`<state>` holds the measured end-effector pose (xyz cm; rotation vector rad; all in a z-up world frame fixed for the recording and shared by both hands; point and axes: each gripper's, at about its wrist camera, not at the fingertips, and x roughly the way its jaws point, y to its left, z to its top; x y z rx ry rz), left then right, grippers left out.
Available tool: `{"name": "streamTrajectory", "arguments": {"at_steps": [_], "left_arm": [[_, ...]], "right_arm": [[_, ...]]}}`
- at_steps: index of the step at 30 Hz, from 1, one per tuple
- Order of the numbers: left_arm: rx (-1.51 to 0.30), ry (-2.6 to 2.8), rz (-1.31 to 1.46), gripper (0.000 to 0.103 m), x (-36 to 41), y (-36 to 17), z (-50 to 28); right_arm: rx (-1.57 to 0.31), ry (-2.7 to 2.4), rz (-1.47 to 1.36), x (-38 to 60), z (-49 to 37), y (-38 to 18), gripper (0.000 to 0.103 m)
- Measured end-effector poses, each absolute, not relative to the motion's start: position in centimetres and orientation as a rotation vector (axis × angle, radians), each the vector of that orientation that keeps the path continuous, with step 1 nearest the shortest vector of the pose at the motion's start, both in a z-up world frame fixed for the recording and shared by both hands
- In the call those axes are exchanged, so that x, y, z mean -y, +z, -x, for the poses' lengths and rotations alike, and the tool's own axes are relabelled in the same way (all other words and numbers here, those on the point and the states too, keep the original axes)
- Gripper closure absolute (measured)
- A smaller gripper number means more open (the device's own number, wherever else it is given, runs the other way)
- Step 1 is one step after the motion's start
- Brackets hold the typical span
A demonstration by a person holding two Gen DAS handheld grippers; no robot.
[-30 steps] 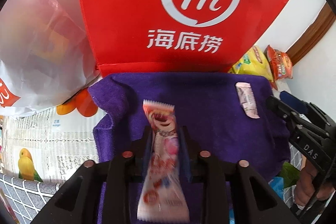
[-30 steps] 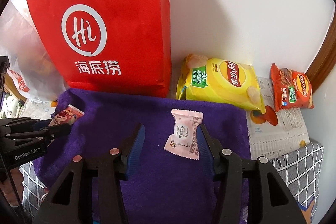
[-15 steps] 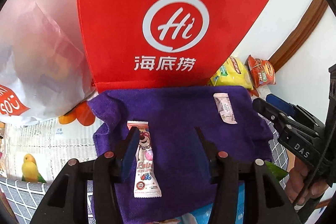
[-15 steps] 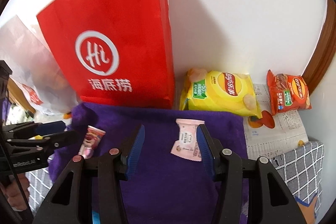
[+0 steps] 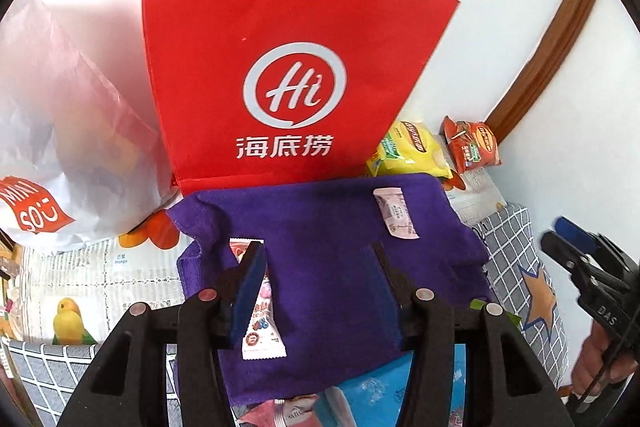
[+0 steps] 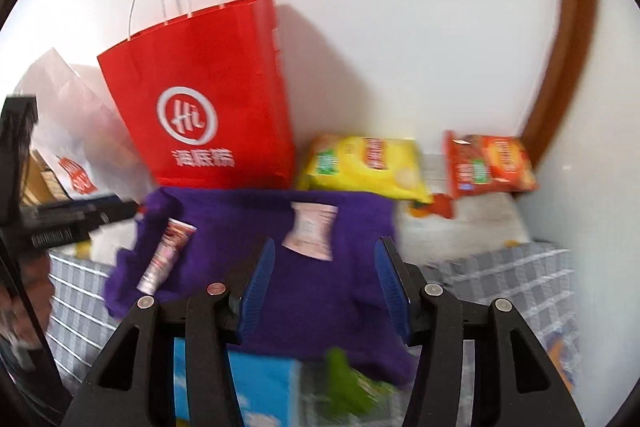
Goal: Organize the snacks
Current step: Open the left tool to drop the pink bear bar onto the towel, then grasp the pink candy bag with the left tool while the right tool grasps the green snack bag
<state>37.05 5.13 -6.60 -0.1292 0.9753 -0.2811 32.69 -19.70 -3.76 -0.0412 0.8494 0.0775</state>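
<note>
We note both snacks loose on the purple towel (image 5: 328, 227): long strawberry packet (image 5: 262, 311), lengthwise just inside our left gripper (image 5: 318, 291)'s spread, empty fingers; pink packet (image 6: 311, 230) ahead of our right gripper (image 6: 324, 285), also spread, empty.

L gripper (image 5: 320, 263) over purple cloth (image 5: 332, 227), jaws apart, nothing btwn them. Red-pink snack stick (image 5: 262, 323) flat on cloth just by left finger. Pale pink packet (image 5: 396, 213) near cloth's far right corner. Red bag (image 5: 280, 67) upright behind.
</note>
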Motion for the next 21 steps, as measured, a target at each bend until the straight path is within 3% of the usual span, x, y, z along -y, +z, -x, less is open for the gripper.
{"name": "streamTrajectory", "arguments": {"at_steps": [5,10,21], "left_arm": [[-0.94,-0.301,0.1,0.054,-3.8,-5.4,-35.6],[-0.877,-0.284,0.033,0.054,-2.1,-3.9,-33.6],[-0.919,-0.256,0.054,0.054,-2.5,-4.2,-27.9]], "right_arm": [[-0.834,0.023,0.015,23.6,-28.7,-3.1,0.044],[-0.851,0.0,-0.016,25.9,-25.7,-3.5,0.044],[-0.853,0.021,0.024,25.4,-21.9,-4.9,0.044]]}}
